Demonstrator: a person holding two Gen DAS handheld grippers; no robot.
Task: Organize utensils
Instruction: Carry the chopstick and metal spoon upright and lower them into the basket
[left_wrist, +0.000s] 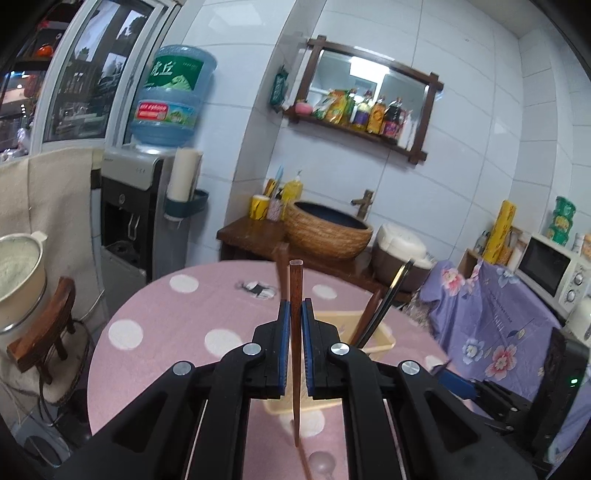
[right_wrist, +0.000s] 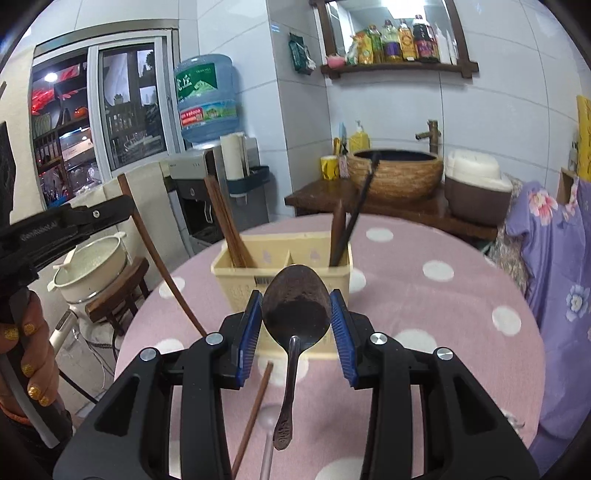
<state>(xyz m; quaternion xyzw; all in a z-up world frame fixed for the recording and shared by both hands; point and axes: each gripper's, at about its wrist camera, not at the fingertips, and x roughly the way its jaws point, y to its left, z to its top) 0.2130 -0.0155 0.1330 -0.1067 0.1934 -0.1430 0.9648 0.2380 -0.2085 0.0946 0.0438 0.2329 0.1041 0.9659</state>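
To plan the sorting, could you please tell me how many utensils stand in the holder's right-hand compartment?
2: a brown wooden handle upright at the compartment's left, and a black handle leaning right beside it. Shorter pieces could be hidden inside the holder.

The caddy (right_wrist: 282, 280) stands on the table (right_wrist: 424, 314), chopsticks (right_wrist: 227, 225) in its left compartment. Before it my spoon (right_wrist: 295, 302) hangs; left of that, another chopstick (right_wrist: 255, 410) lies.

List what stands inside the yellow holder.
Brown chopsticks in the holder's left compartment; a brown handle and a black one in its right. Their lower ends are hidden.
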